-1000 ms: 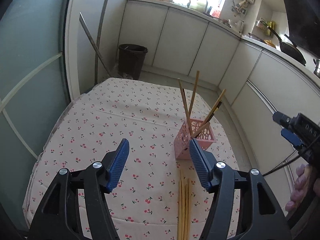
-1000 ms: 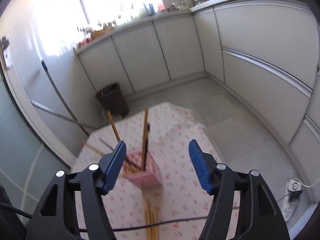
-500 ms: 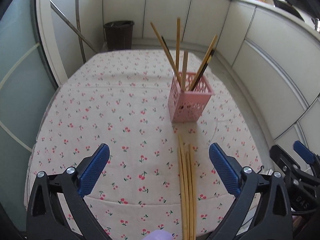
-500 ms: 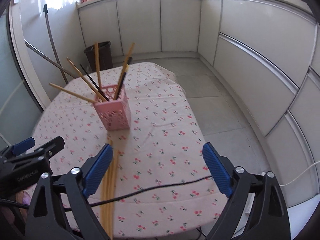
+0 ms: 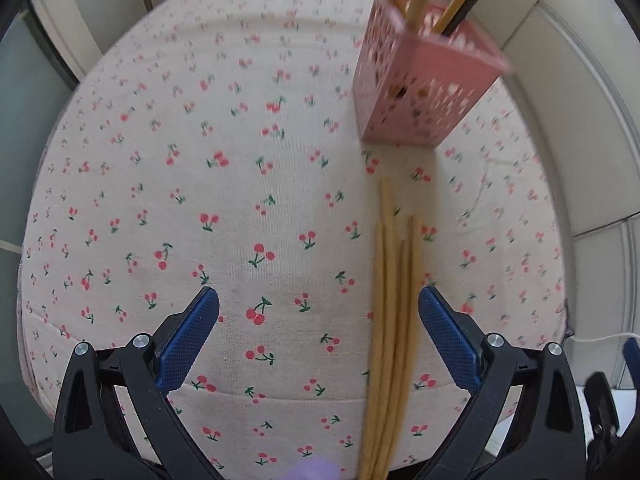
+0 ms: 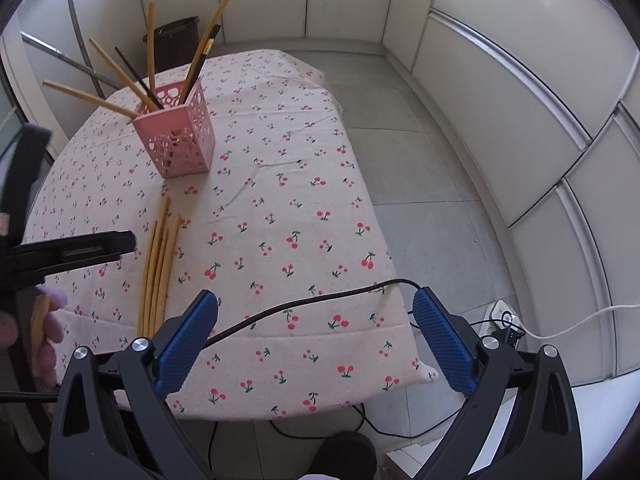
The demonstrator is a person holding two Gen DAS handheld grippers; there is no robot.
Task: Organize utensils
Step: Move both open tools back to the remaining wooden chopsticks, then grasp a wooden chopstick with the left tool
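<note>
Several loose wooden chopsticks (image 5: 394,300) lie in a bundle on the cherry-print tablecloth (image 5: 160,200), pointing toward a pink perforated holder (image 5: 416,92). My left gripper (image 5: 317,292) points down over the cloth and is open. The bundle runs under the gap, close to its right finger, and no pad touches it. In the right wrist view the holder (image 6: 180,136) stands upright with several chopsticks (image 6: 150,48) fanned out of it, and the loose bundle (image 6: 158,264) lies in front. My right gripper (image 6: 315,294) hangs over the table's near edge, its jaws opening with nothing between them.
A black cable (image 6: 300,304) crosses the near end of the table (image 6: 300,200). A finger of the left gripper (image 6: 92,246) reaches in from the left. A dark bin (image 6: 176,40) stands behind the table, white cabinets curve round, and a power strip (image 6: 504,316) lies on the tiled floor.
Both grippers have tipped downward and dropped toward the table, and both sets of jaws have spread wider. The holder and loose chopsticks now look much closer in the left wrist view.
</note>
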